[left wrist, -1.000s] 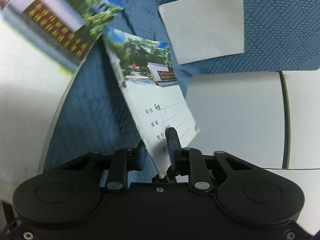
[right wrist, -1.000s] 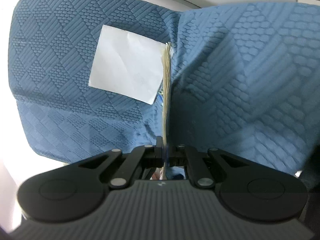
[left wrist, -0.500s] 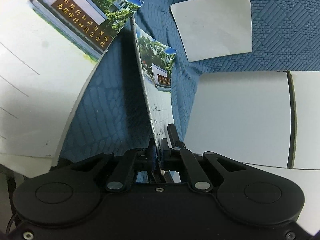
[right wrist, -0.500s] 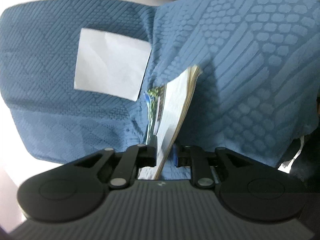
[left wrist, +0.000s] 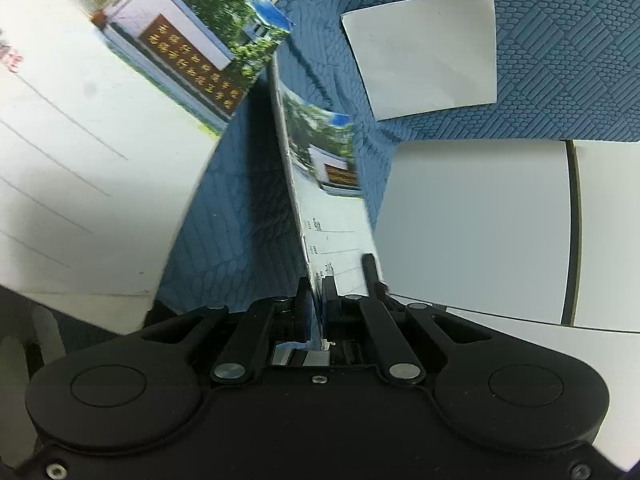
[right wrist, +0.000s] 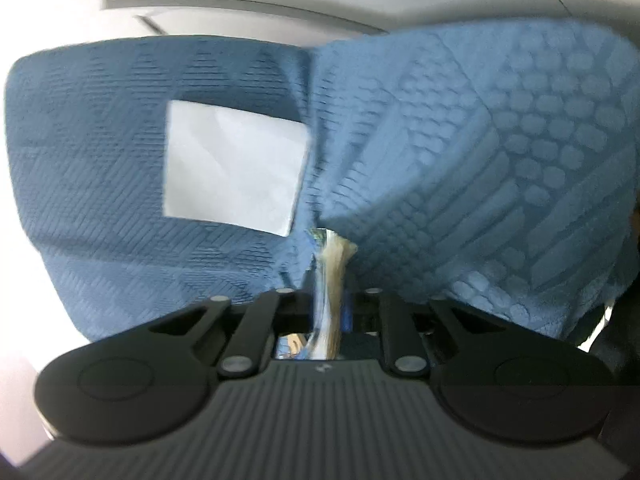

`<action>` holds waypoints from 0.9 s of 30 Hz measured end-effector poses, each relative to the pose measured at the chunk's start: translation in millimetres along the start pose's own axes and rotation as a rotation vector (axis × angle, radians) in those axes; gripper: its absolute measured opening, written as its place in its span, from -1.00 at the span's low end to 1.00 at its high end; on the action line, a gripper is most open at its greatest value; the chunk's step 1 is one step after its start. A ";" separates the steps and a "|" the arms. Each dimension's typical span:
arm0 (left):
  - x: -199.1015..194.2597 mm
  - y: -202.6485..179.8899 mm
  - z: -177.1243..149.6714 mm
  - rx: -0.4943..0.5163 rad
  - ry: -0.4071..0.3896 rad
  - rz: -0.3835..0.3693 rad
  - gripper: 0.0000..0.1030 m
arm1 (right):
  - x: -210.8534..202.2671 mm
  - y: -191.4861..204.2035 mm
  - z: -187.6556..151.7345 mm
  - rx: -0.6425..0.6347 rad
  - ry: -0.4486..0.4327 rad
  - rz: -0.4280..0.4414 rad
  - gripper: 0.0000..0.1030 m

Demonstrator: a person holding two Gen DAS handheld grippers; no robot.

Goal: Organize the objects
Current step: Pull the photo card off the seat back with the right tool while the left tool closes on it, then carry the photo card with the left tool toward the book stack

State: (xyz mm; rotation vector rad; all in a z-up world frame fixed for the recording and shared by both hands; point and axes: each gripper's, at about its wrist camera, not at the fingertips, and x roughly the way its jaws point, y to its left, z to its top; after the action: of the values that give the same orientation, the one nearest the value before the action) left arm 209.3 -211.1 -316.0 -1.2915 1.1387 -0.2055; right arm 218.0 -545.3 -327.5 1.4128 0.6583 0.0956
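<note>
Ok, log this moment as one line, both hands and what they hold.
left gripper: shut on exercise book, edge-on | right gripper: shut on booklet stack | surface: blue cloth | loose: white paper

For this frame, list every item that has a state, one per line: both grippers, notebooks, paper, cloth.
left gripper: shut on the small notebook
small notebook: closed, held on edge, cover facing right
large notebook: closed, raised at the left
right gripper: shut on a notebook edge
blank paper sheet: flat, creased
blue cloth: bunched up at the right
</note>
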 end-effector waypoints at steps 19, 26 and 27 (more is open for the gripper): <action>-65.4 -39.4 14.6 0.088 0.019 -0.097 -0.90 | -51.9 96.1 -46.6 -0.241 -0.089 -0.032 -0.89; -100.5 -64.1 16.7 0.150 -0.011 -0.146 -0.90 | -62.0 135.1 -60.4 -0.311 -0.109 -0.013 -0.89; -105.8 -66.9 17.2 0.157 -0.017 -0.152 -0.90 | -62.2 139.9 -62.3 -0.320 -0.109 -0.007 -0.89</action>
State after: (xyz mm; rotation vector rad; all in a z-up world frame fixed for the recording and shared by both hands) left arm 201.4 -150.1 -205.5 -1.2377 0.9901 -0.3882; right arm 181.6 -491.9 -175.3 1.0992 0.5313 0.1120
